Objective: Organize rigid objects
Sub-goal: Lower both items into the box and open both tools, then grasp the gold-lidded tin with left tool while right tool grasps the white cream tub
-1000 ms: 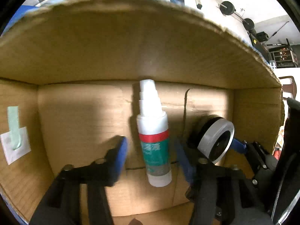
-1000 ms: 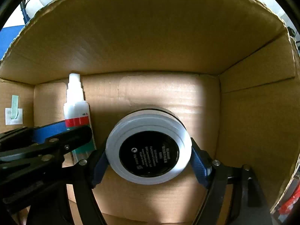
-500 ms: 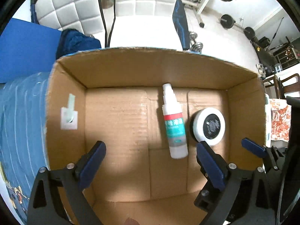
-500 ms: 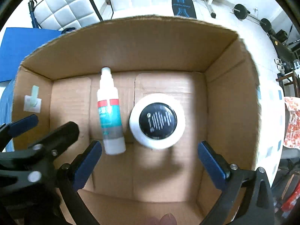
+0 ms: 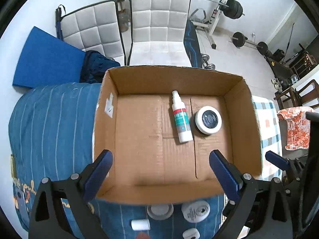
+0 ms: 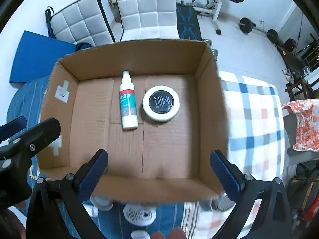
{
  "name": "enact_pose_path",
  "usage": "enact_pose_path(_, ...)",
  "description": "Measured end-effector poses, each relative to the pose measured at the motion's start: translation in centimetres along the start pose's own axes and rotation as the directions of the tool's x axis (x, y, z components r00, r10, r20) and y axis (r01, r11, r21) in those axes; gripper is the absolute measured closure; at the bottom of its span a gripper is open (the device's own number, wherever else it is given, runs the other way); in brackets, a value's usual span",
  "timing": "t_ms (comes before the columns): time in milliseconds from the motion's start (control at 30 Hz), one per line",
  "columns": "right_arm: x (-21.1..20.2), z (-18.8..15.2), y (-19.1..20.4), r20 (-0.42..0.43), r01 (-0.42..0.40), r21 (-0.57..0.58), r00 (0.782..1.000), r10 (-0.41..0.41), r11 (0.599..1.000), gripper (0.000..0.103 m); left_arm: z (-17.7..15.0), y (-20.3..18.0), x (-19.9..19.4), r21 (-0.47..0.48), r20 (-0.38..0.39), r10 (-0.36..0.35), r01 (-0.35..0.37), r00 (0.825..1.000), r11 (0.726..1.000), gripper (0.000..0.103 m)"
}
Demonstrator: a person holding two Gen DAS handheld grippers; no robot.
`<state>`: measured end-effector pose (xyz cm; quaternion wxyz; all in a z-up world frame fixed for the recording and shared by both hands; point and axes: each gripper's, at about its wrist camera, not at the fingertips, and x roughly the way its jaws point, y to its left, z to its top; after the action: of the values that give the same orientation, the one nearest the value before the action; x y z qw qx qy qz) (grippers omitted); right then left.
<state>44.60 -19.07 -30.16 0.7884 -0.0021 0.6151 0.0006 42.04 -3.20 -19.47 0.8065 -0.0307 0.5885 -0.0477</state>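
Observation:
An open cardboard box [image 5: 105,123] [image 6: 211,103] sits on a bed. Inside lie a white spray bottle [image 5: 181,117] [image 6: 128,101] with a red and teal label, and right of it a round white jar with a black lid [image 5: 208,119] [image 6: 161,103]. My left gripper [image 5: 161,173] is open and empty, high above the box's near edge. My right gripper [image 6: 159,175] is open and empty, also above the near edge. Several small white containers [image 5: 196,211] [image 6: 139,213] lie on the bed in front of the box.
The bed has a blue striped cover [image 5: 49,123] and a checked sheet [image 6: 253,119]. White quilted chairs [image 5: 159,29], a blue mat [image 5: 45,59] and weight equipment [image 5: 233,6] stand beyond. An orange patterned cloth [image 5: 297,127] lies at the right.
Both grippers have let go and pulled up and back out of the box. The bottle and the jar stay on the box floor, side by side.

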Motion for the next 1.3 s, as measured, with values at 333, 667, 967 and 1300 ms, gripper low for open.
enact_pose_path(333,-7.3,-5.1,-0.8,0.06,-0.07,-0.001,0.996,0.07,0.998,0.0,-4.6,0.7,-4.2,-0.026,0.039,-0.008,0.009,0.999,1.0,0.004)
enact_pose_path(667,-2.6,-12.3,-0.6,-0.094,-0.101,0.009,0.99,0.101,0.995,0.0,-11.3,3.1,-0.5,-0.071,-0.091,0.062,-0.069,0.994,0.995,0.004)
enact_pose_path(967,8.0,-15.4,1.3,-0.234,-0.105,0.065,0.965,0.117,0.992,0.0,-15.5,5.2,6.9,-0.101,-0.228,0.113,-0.139,0.967,0.985,0.004)
enact_pose_path(1300,10.4,-17.0,0.0,-0.279,-0.079,0.095,0.955,0.102,0.992,0.03,-15.1,4.3,10.9,-0.103,-0.308,0.042,-0.077,0.95,0.992,0.004)
